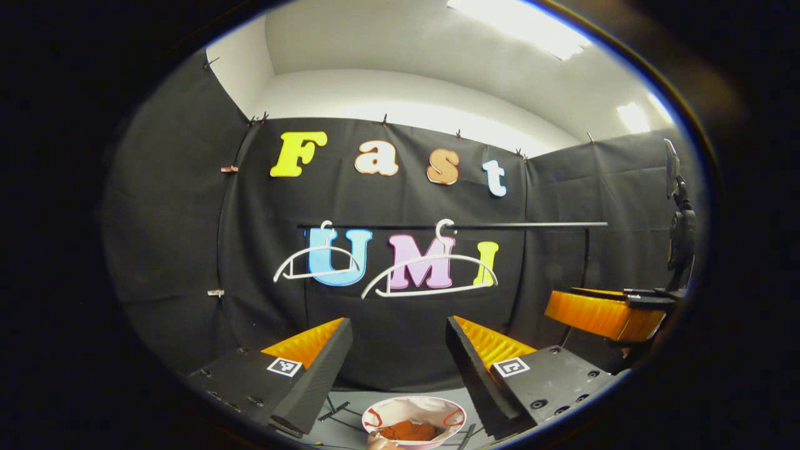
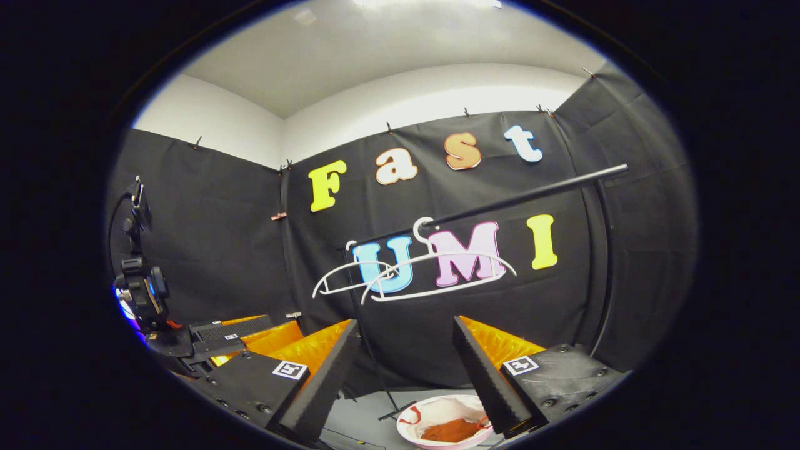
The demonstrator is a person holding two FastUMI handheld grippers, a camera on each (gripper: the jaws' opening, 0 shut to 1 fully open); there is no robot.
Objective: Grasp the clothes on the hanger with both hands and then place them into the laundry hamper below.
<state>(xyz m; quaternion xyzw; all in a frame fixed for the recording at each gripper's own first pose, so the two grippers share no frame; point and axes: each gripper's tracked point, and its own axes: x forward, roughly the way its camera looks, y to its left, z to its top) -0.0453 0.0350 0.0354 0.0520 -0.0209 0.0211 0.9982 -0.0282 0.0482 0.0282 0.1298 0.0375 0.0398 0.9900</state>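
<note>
Left gripper view, left to right: two bare white hangers on the rail [image 1: 512, 224], hanger A [image 1: 317, 262] to the left, hanger B [image 1: 431, 275] just right of it, nearer and lower in frame. Neither carries clothes. Left gripper [image 1: 400, 369] has its jaws spread wide with nothing between them. Through the gap, down on the floor, sits the hamper [image 1: 414, 409], round, white-rimmed with red handles. Clothes [image 1: 409, 430] lie inside it, a rust-orange heap at the bottom. Far right edge: right gripper [image 1: 603, 312] seen side-on, about level with the hangers' lower bars; can't judge its opening from this angle.

Right gripper view, left to right: left gripper [image 2: 250, 334] at the far left with its mast standing up above it. The hangers overlap here, hanger A [image 2: 350, 278] behind hanger B [image 2: 437, 272], rail [image 2: 531, 195] running up to the right. Right gripper [image 2: 406, 369] is wide open too, holding nothing. Hamper [image 2: 437, 409] sits low, partly behind the right-hand finger, clothes [image 2: 451, 430] in it.
</note>
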